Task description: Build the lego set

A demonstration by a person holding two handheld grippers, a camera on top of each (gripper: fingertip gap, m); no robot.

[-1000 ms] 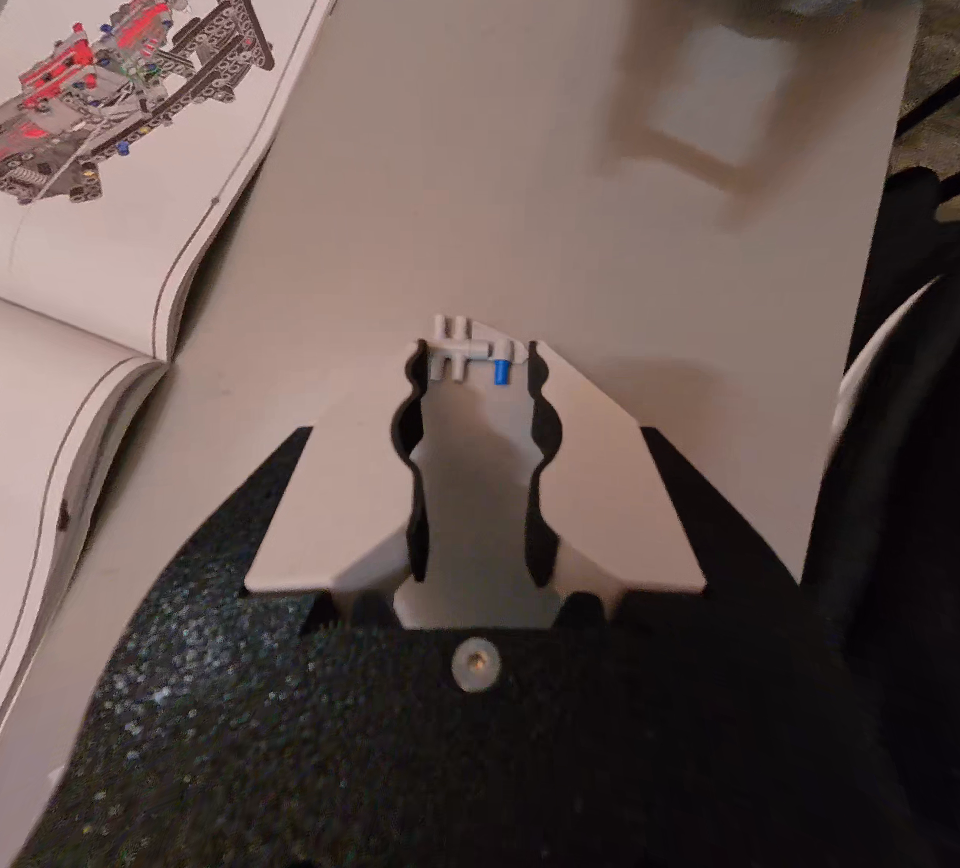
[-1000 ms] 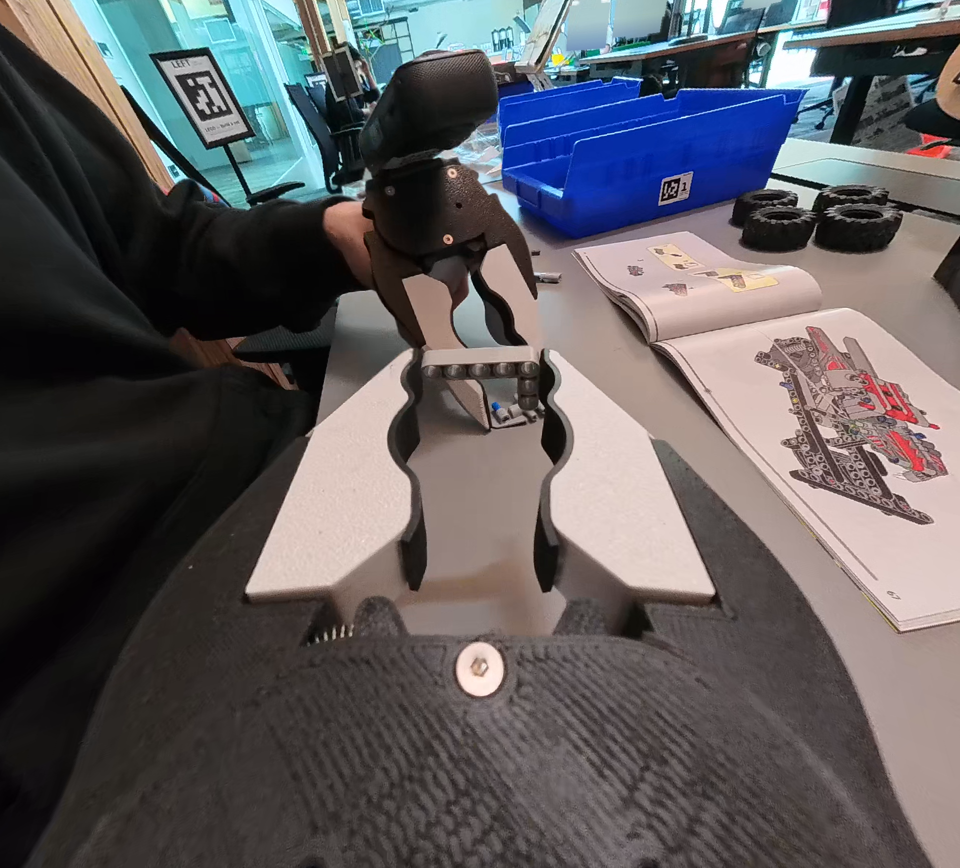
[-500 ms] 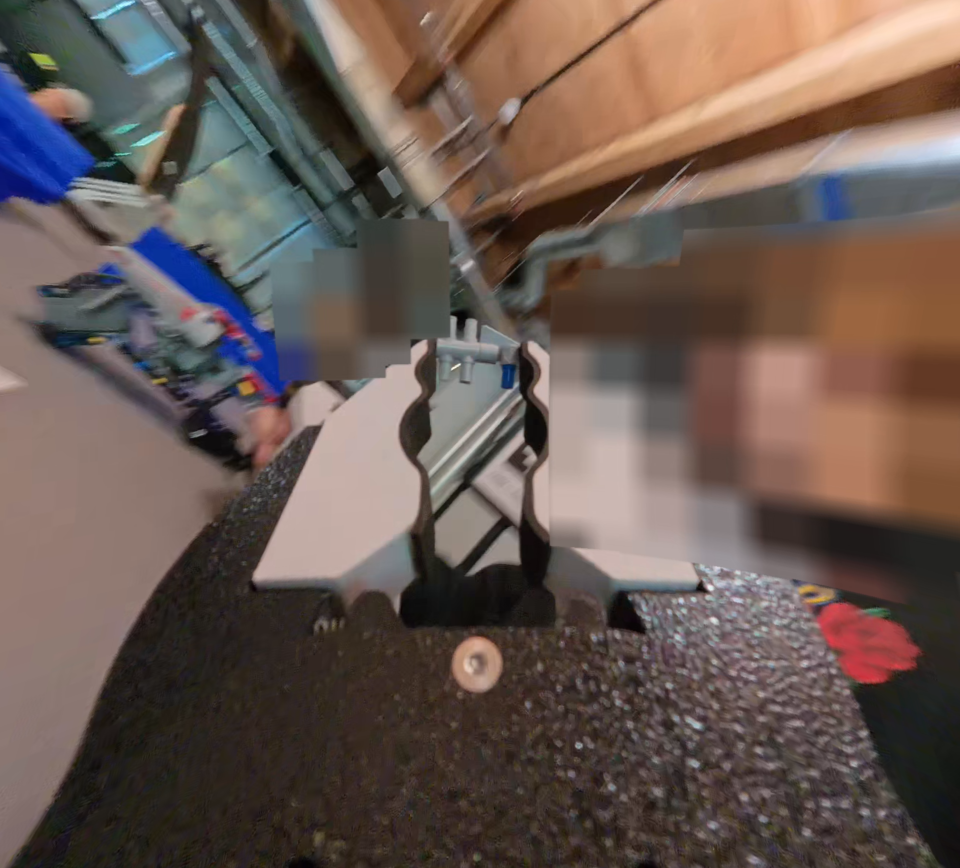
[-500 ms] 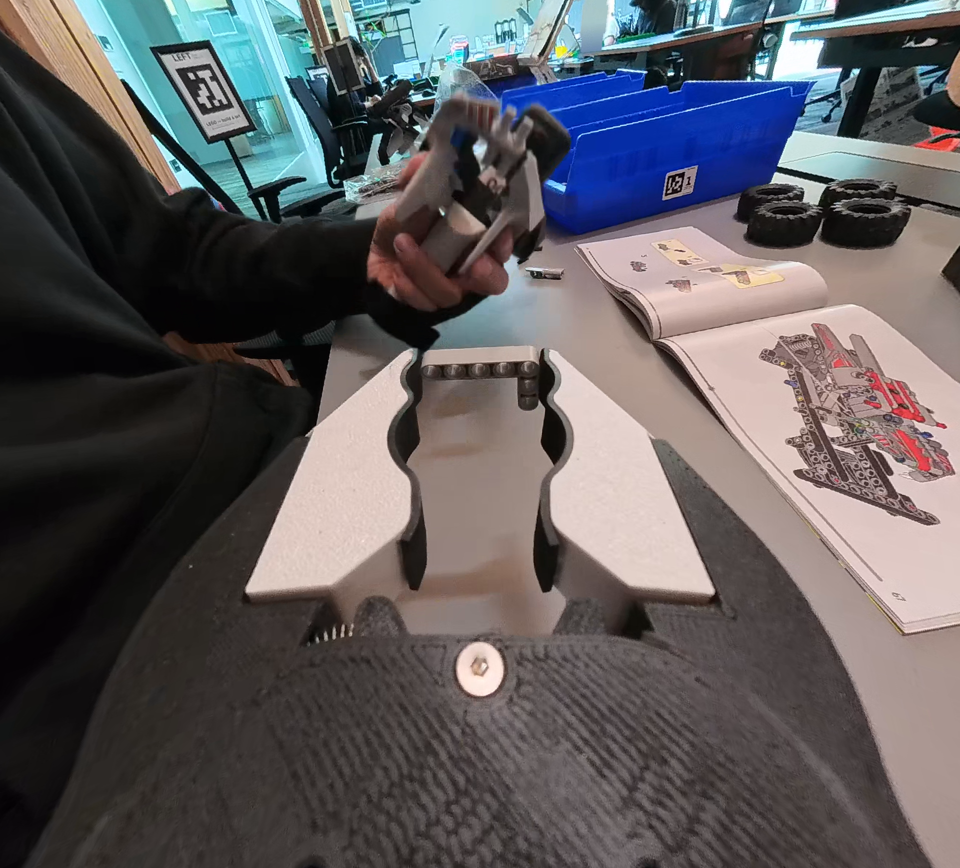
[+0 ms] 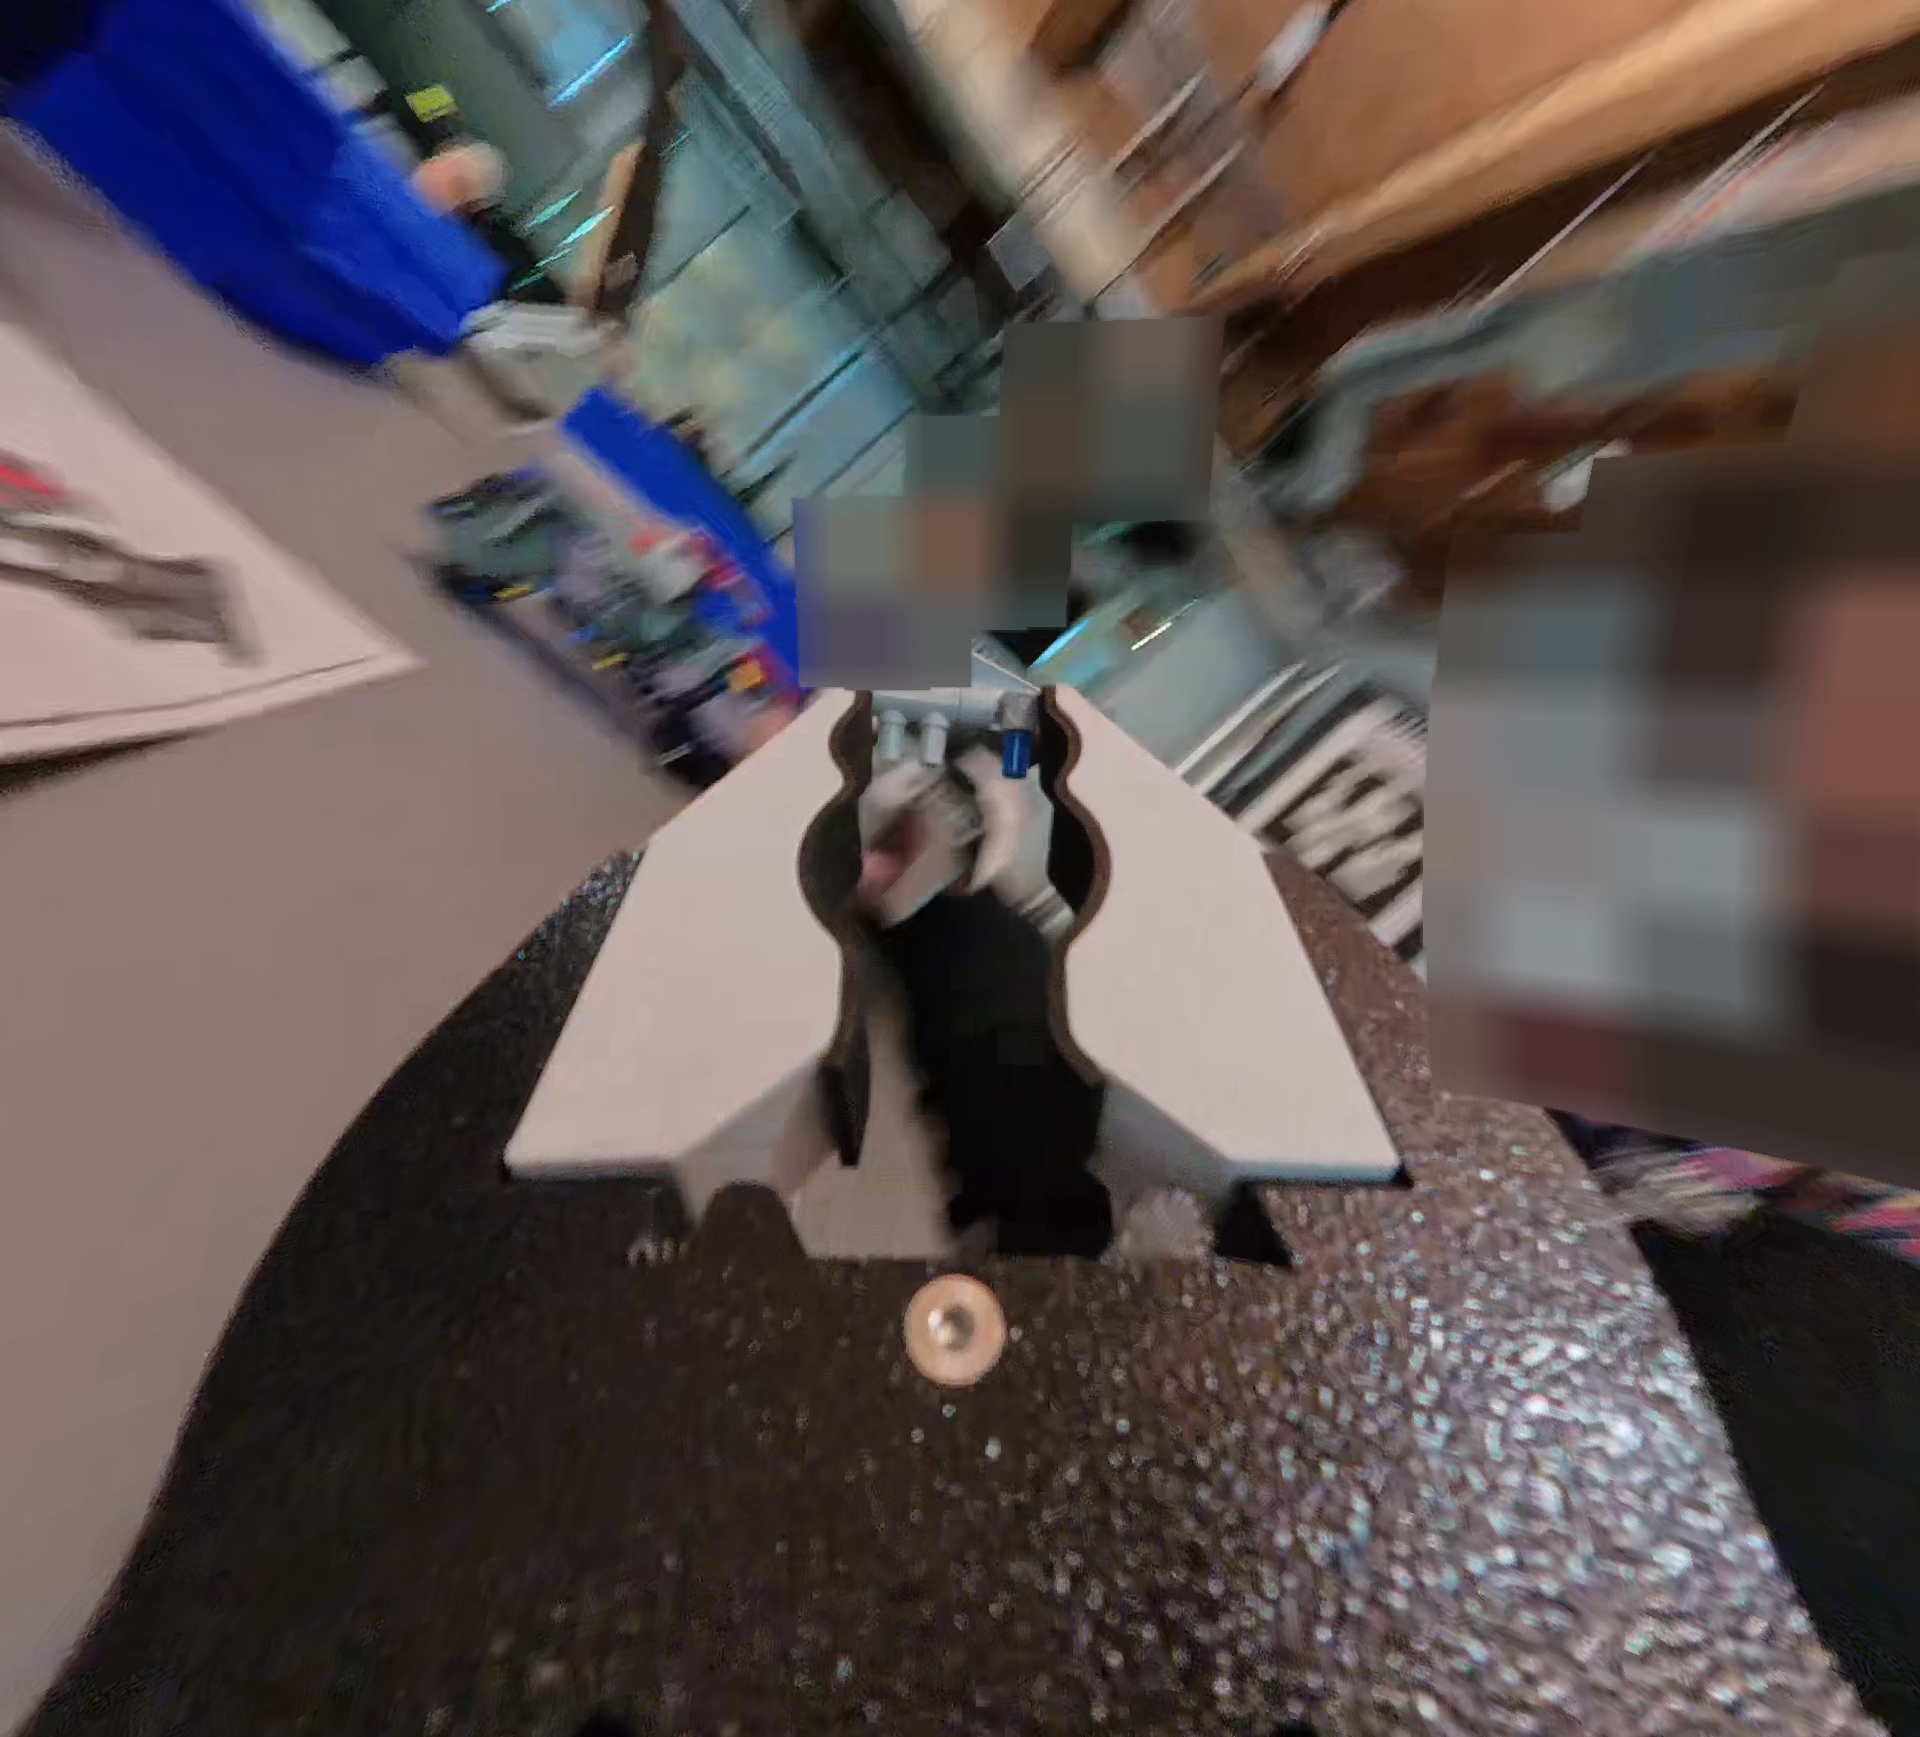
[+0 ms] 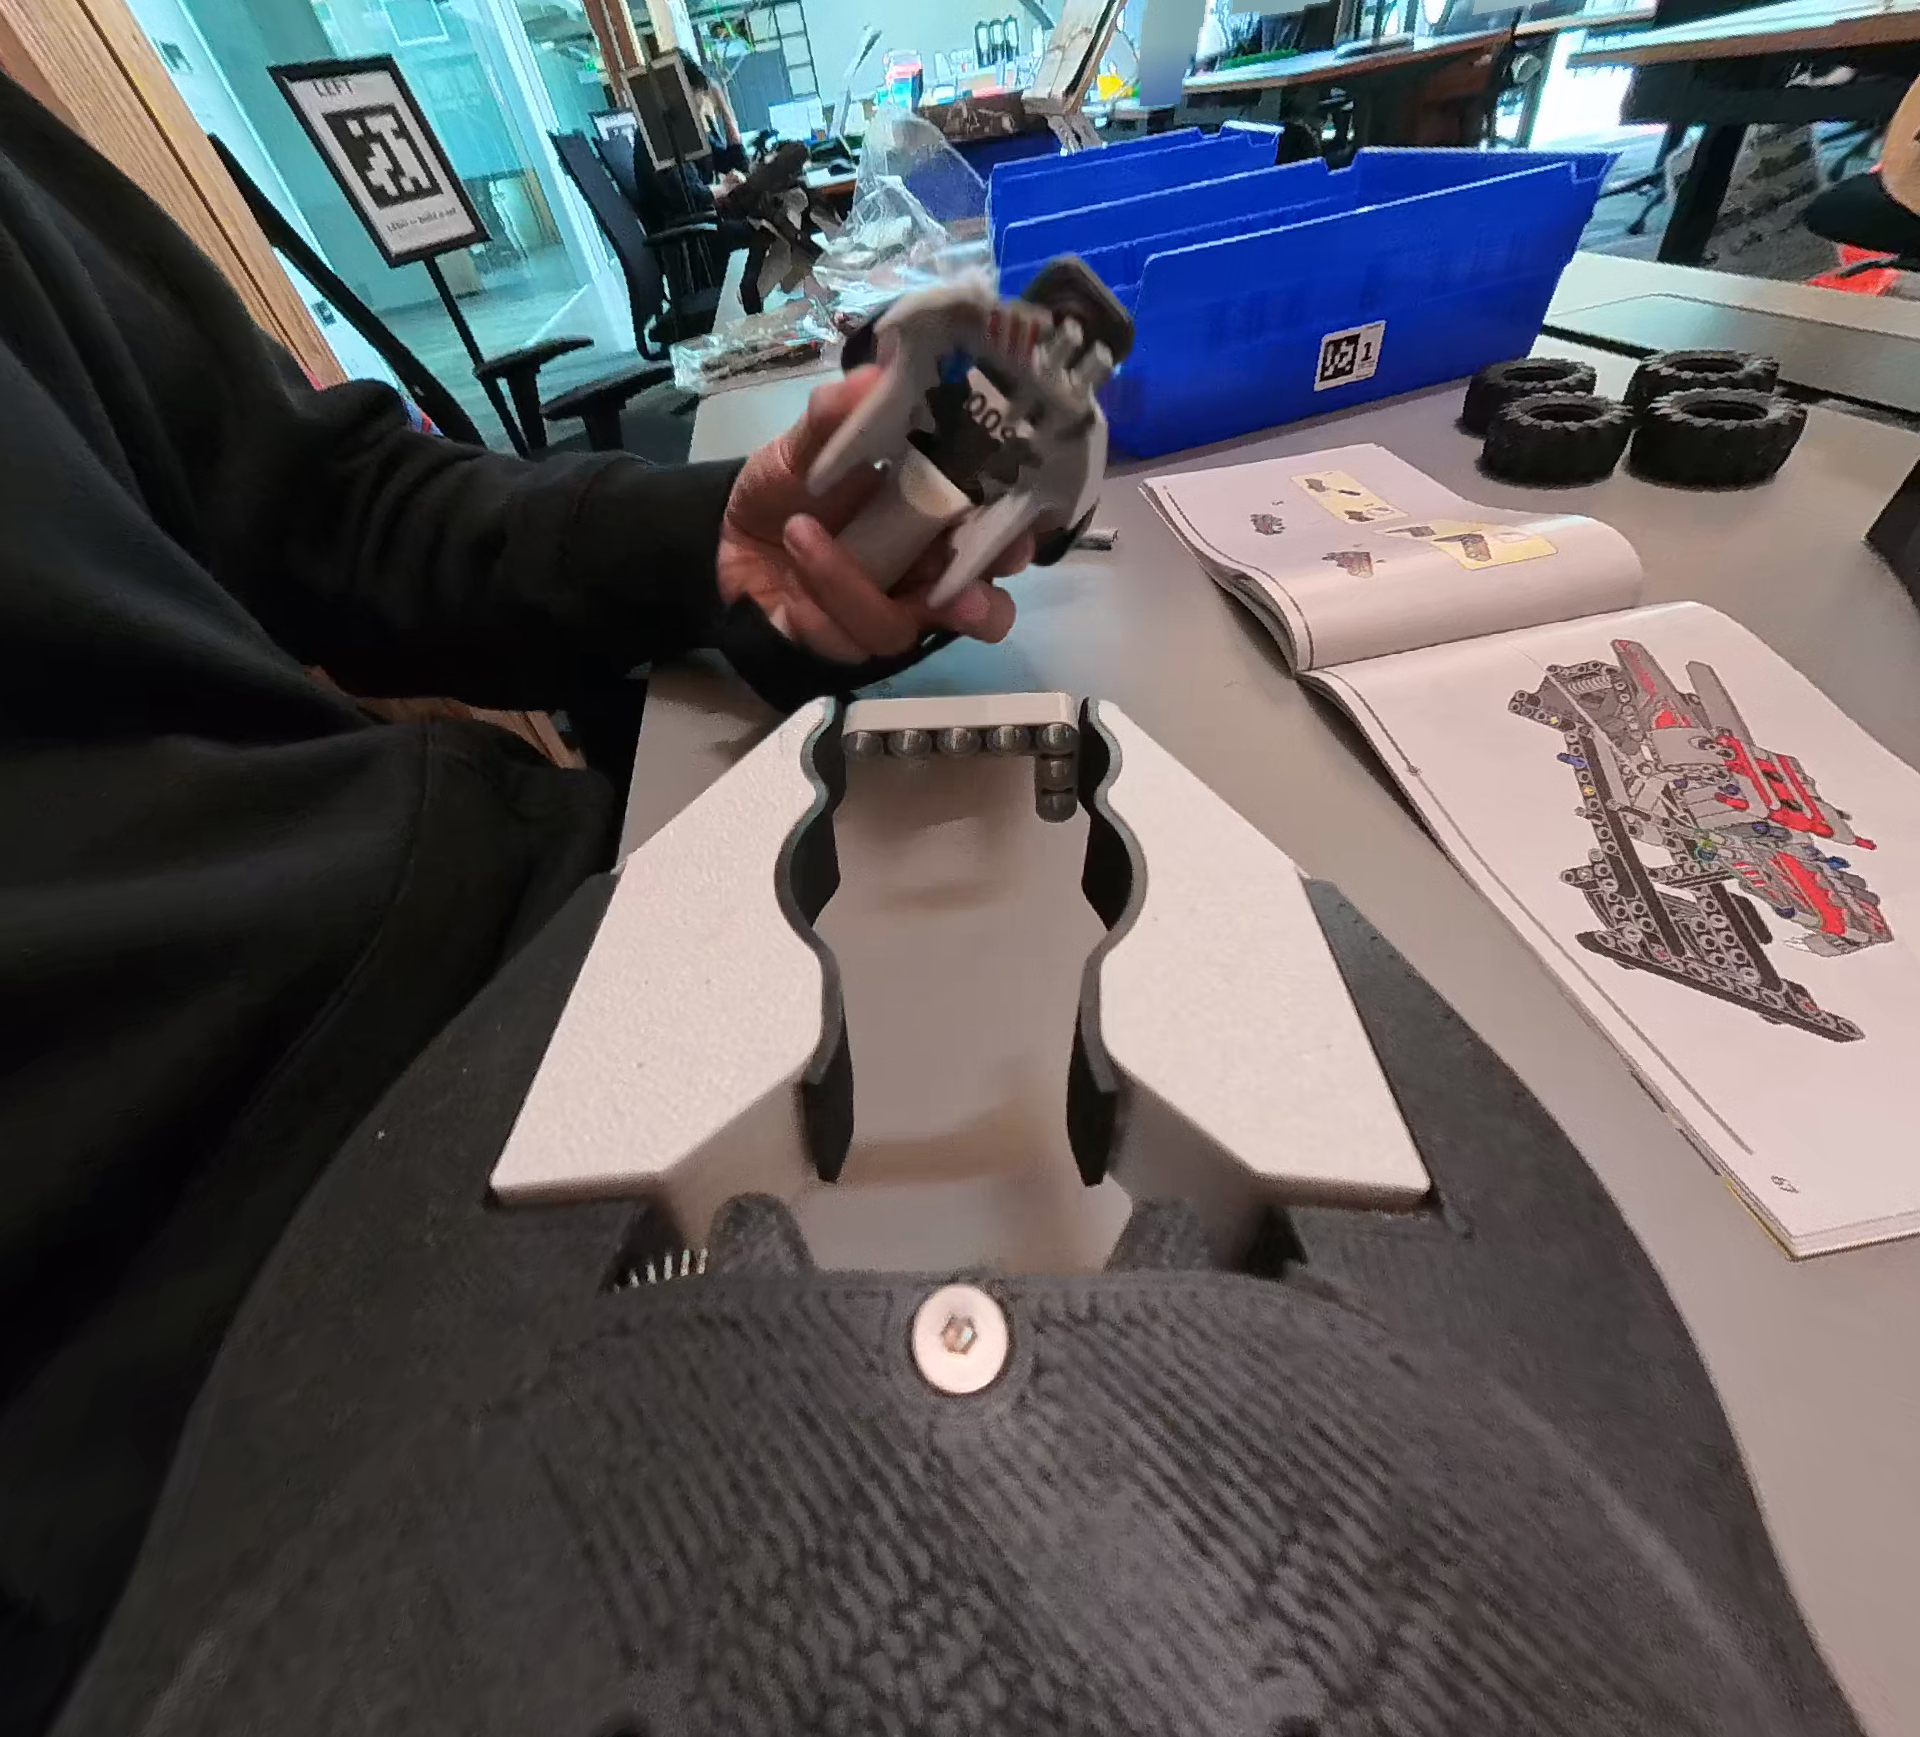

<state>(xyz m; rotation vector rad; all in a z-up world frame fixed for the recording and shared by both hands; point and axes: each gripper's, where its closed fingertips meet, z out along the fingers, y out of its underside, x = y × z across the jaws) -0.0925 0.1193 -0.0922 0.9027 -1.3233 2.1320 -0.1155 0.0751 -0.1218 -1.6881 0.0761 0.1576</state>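
My left gripper is shut on a small light-grey connector piece with a blue pin. It is raised and tilted up off the table, and its view is blurred. In the right wrist view the left gripper shows in a hand above the table, turned back toward the person. My right gripper is shut on a grey L-shaped beam and holds it just above the grey table.
An open instruction booklet lies to the right on the table. Blue bins stand at the back, with several black tyres beside them. A dark sleeve fills the left side.
The left gripper lifted off the table and swung upward with its piece, away from the right gripper. The right gripper has kept still with the beam.
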